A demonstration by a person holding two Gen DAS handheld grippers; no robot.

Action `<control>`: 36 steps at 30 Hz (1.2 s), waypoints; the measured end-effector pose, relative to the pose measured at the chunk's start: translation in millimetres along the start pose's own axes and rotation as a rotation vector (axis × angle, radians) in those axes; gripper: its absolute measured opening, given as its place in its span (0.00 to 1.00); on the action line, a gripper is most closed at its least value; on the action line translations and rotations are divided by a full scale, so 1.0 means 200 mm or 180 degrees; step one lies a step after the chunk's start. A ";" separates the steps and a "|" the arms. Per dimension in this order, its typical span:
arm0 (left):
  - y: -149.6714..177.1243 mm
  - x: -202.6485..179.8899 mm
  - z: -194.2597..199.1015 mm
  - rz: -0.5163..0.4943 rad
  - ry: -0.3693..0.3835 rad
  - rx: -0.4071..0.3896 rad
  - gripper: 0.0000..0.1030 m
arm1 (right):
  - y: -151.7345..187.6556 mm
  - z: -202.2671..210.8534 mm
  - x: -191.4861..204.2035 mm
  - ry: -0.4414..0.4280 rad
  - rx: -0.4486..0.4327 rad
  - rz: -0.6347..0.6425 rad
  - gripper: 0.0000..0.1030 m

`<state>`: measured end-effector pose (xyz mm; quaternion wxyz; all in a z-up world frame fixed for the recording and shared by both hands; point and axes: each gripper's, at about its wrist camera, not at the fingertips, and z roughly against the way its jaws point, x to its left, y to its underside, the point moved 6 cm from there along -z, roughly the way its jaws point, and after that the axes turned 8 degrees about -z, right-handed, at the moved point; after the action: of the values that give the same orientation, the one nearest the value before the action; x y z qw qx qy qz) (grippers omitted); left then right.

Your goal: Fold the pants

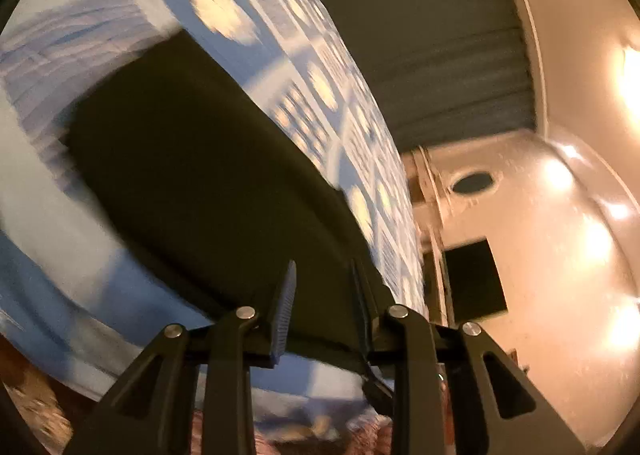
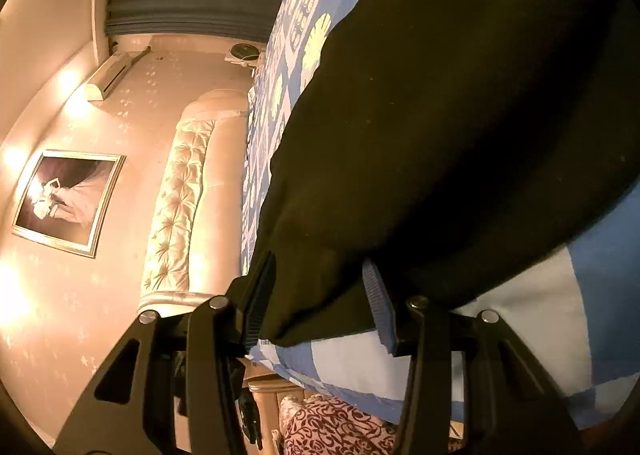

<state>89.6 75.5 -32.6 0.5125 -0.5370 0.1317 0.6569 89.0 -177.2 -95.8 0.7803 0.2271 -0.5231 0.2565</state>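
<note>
Pants [image 1: 192, 175], dark, lie flat on the blue patterned bedspread [image 1: 280, 15]. Left view: left gripper [image 1: 324, 295] stands parted at their near edge, pads not pressing. Right view: right gripper [image 2: 320, 295] straddles the pants' corner [image 2: 304, 295], jaws parted; headboard [image 2: 180, 195] beyond.
</note>
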 end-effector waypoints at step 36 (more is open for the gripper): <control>0.44 -0.07 -0.55 0.0772 -0.0534 -0.0227 0.59 | -0.13 0.28 -0.05 -0.0051 -0.0571 -0.0183 0.46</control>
<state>79.2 -50.9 -97.3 0.4192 -0.4783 0.1289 0.7609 63.2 -233.1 -88.2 0.8004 0.1733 -0.5435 0.1843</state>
